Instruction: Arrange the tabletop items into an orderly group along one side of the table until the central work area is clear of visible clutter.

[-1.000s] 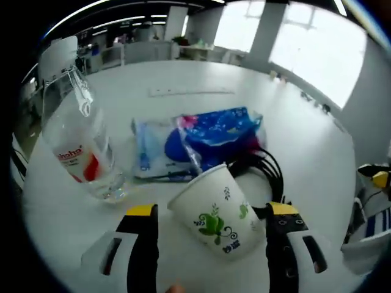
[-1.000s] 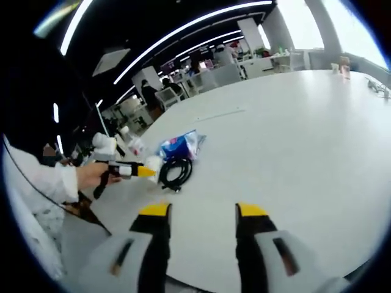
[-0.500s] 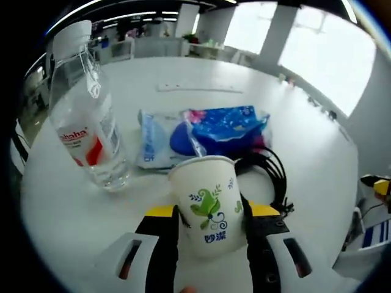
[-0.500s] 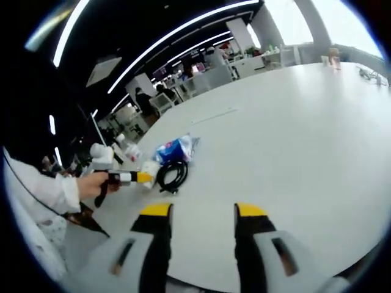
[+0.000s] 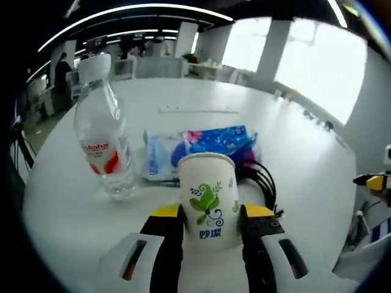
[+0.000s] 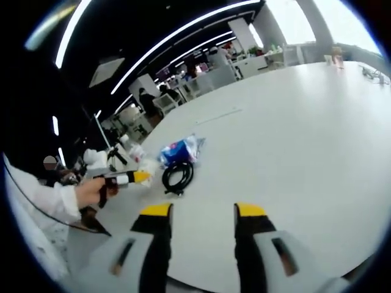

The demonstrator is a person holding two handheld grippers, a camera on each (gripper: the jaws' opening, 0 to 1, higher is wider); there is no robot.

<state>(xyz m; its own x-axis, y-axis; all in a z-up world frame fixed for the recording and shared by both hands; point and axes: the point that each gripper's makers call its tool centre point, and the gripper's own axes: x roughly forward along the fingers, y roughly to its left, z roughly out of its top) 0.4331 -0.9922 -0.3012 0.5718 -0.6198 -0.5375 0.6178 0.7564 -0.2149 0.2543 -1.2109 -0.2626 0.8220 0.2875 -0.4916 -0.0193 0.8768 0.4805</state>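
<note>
A white paper cup (image 5: pixel 208 194) with a green leaf print stands upright between my left gripper's (image 5: pixel 208 211) jaws, which are shut on its lower half. Left of it stands a clear water bottle (image 5: pixel 105 146) with a red label. Behind the cup lie a pale blue tissue pack (image 5: pixel 156 156), a bright blue packet (image 5: pixel 220 139) and a coiled black cable (image 5: pixel 264 178). My right gripper (image 6: pixel 202 212) hovers open over bare table, far from the group. From there I see the blue packet (image 6: pixel 178 149), the cable (image 6: pixel 176 177) and the left gripper (image 6: pixel 125 178) in a hand.
The round white table (image 6: pixel 293 122) stretches wide beyond the group. A thin white strip (image 5: pixel 198 110) lies farther back on it. A person's hand and white sleeve (image 6: pixel 43 198) sit at the table's near edge. Desks and chairs fill the office behind.
The cup was tilted between wide-open left jaws; the jaws have shut on it and it now stands upright. The right gripper has barely moved.
</note>
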